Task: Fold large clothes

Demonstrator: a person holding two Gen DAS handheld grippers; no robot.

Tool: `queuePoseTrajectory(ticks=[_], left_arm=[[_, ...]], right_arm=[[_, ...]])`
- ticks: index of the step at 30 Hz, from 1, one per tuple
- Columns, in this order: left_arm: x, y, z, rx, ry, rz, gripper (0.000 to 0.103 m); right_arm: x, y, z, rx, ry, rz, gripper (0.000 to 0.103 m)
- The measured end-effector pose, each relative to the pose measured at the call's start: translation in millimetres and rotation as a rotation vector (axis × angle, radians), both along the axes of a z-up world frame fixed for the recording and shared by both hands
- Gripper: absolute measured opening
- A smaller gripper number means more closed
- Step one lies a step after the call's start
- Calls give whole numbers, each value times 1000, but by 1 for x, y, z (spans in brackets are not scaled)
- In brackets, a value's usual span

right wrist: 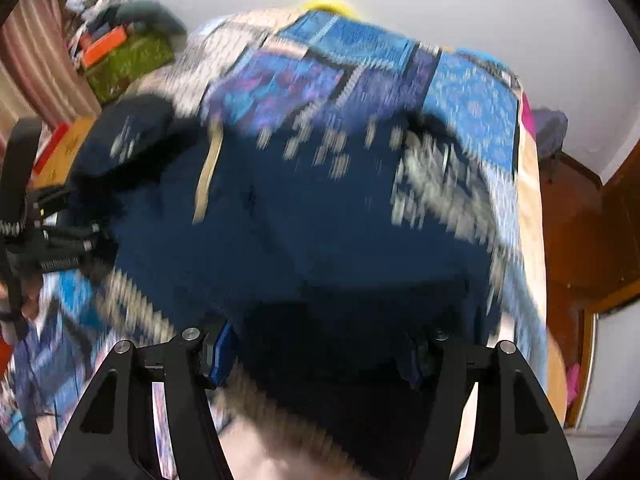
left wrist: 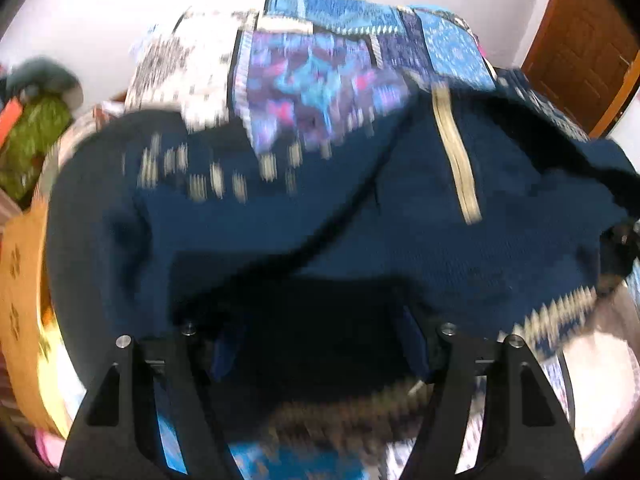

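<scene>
Sweater (left wrist: 360,220), navy knit with cream pattern bands, sits right at both tools. Left hand-held gripper (left wrist: 316,356): jaws spread, dark fabric bunched between the blue pads (left wrist: 224,354). Blur and shadow hide the contact, so I can't tell whether the pads press the cloth or just straddle it. Right hand-held gripper (right wrist: 316,356): same picture, jaws apart, navy knit filling the gap, left pad (right wrist: 220,354) visible at the cloth edge. Grip also not resolvable.

Both tools pitch steeply down at the near hem, one per side. My read: that's a two-corner hold, so the edge stays straight when carried over for a fold. Patterned hem band (right wrist: 132,300) runs between the two tools, consistent with that.

Outward: the sweater lies spread on a bed, over a blue and purple patchwork bedspread (left wrist: 320,80). One sleeve (right wrist: 132,136) looks flopped out to the left in the right wrist view, beside the left tool's body. A cream stripe (left wrist: 458,160) runs down the knit.

Beyond the bed: white wall, wooden door (left wrist: 580,52) to the right, clutter with a green bundle (right wrist: 128,64) to the left.

Stage, as a judgement: early fold, hem end being handled, body not yet doubled over. Risk: loose knit slipping from one side and skewing the fold.
</scene>
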State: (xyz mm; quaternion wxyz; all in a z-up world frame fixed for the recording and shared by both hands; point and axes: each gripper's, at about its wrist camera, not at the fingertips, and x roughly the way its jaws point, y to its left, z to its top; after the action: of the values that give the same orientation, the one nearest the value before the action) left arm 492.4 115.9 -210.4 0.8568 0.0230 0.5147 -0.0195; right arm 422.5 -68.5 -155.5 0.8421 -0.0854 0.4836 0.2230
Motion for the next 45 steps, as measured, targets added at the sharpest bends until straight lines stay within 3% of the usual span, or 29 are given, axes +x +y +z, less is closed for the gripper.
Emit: queuePoseTrajectory(ticks=[2,4,6,8,11,16,19,22,24,28,32,37,45], left_arm=[[24,6,10,74,-53,36,66],[49,23,22,121,-104,141,66],[57,40,34,66,-132,214,66],[52,50,44,-24,-155,222,66],[39,50,50,-71,-163,202,66],[11,25,39,-64,-105,128,67],[-4,13,22,-84,-46,109,72],[-19,4,6,-62,0,105,72],[-33,-2,0,-7,-5,108,72],[-58,-5,-2,12,-5,112,73],[-85,7,1,-30,-3,160,73],[-114,28,10,-25,-32,274,73],[-153,60,21,-120,-66,388,73]], right_arm=[[27,-5,10,14,-48,-99,60],[43,-15,16,40,-75,-224,60],[51,-25,22,102,-76,-286,60],[48,-29,26,142,-63,-271,60],[32,-25,28,126,-77,-245,60],[5,-3,23,50,-64,-134,60],[-17,9,9,21,-23,-77,64],[-28,12,-11,-18,17,-69,66],[-38,10,-16,-43,-2,-81,66],[-59,5,-15,-67,-4,-97,71],[-72,-4,-13,-29,41,-111,71],[-85,-12,-1,25,50,-134,71],[-104,-20,18,53,0,-158,71]])
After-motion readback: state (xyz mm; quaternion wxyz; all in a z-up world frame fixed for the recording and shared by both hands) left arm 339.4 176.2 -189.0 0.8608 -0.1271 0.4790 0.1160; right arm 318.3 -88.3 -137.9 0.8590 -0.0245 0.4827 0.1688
